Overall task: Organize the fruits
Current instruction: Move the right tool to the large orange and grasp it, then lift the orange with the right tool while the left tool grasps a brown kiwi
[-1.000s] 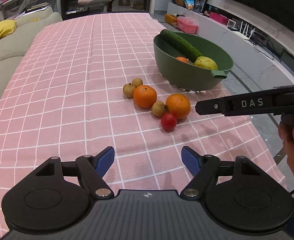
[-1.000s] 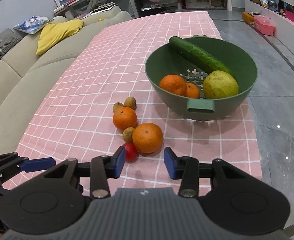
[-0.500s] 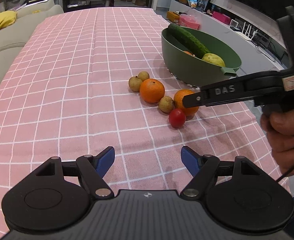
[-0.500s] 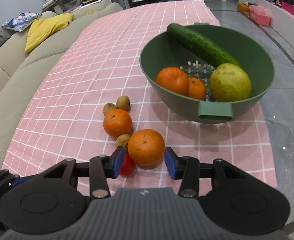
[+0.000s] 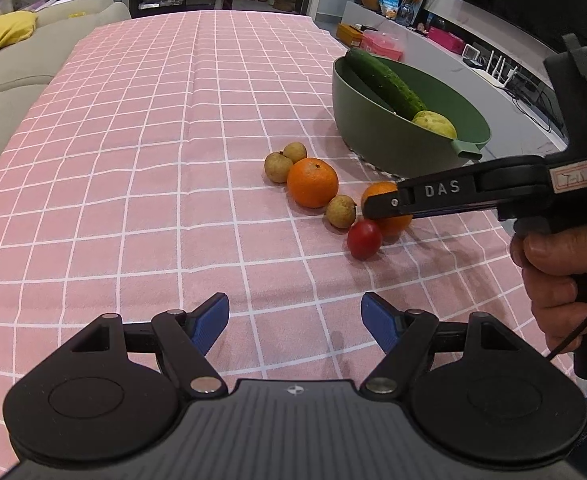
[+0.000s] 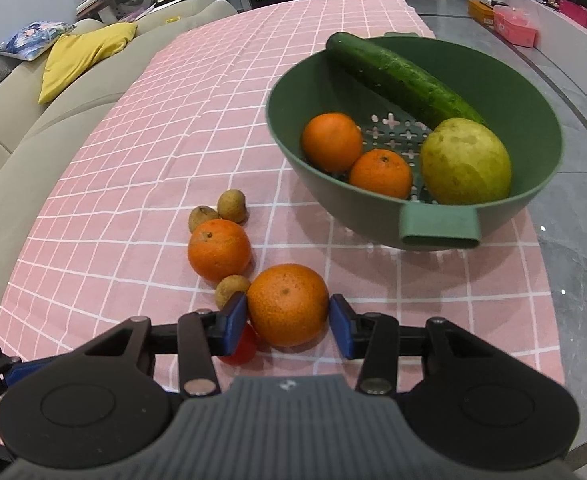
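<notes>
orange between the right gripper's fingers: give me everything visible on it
The orange is round, bright, with dimpled peel and a small stem dimple facing up. It sits on the pink checked tablecloth, nearest the camera of the loose fruit, in front of the green bowl. The right gripper straddles it, blue fingers at both sides; whether they press it yet is unclear. A small brown fruit touches its left side; a red tomato lies close beside it.

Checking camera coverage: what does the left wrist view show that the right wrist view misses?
Left wrist only: the right gripper's outer side and the hand holding it.

Right wrist only: two oranges inside the green bowl, and the right gripper, open, flanking the near orange.

Both: cucumber, pear, cherry tomato, three longans, the other loose orange.
</notes>
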`<action>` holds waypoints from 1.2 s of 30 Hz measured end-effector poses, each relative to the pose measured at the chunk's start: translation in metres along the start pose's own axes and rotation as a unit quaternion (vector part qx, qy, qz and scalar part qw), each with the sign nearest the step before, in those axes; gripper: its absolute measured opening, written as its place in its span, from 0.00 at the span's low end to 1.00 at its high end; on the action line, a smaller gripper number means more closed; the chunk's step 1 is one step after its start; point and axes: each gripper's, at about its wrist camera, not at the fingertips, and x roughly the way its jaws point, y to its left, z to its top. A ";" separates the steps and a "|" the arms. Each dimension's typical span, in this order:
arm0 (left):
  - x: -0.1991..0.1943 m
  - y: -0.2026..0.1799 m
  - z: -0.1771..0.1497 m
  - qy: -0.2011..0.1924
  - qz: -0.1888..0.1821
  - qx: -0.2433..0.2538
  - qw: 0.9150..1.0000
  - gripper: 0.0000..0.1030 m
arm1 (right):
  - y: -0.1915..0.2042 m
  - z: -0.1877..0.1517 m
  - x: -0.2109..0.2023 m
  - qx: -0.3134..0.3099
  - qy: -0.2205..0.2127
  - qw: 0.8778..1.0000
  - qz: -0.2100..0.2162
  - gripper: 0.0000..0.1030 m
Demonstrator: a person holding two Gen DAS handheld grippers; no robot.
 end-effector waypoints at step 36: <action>0.086 -0.032 0.066 0.039 0.013 -0.079 0.996 0.27 | -0.055 -0.009 -0.024 0.034 0.011 0.999 -0.019 0.41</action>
